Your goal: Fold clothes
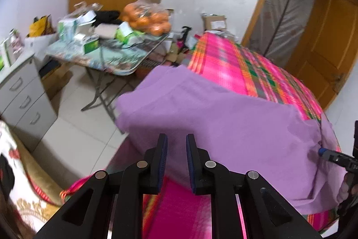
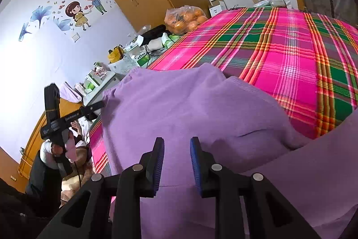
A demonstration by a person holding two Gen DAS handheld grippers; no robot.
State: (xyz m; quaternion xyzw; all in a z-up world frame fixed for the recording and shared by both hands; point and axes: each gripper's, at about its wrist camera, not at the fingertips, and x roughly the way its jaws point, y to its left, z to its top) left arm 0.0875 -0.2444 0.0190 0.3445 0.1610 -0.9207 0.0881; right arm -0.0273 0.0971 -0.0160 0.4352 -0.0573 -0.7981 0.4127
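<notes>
A purple garment [image 1: 212,118] lies spread over the near corner of a bed with a pink and green plaid cover [image 1: 257,68]. My left gripper [image 1: 176,142] is open, its fingertips over the garment's near edge, with nothing clamped between them. The right gripper's blue tip [image 1: 323,151] touches a puckered spot at the garment's right side. In the right wrist view the garment [image 2: 179,109] is rumpled on the plaid cover [image 2: 279,55], and my right gripper [image 2: 177,145] stands open just above it. A hand holds the left gripper [image 2: 98,105] at the garment's left edge.
Left of the bed stands a folding table [image 1: 107,55] crowded with boxes and a bag of oranges [image 1: 147,19]. A grey drawer cabinet [image 1: 24,95] is further left, with tiled floor [image 1: 78,138] between. A wooden door [image 1: 324,37] stands behind the bed.
</notes>
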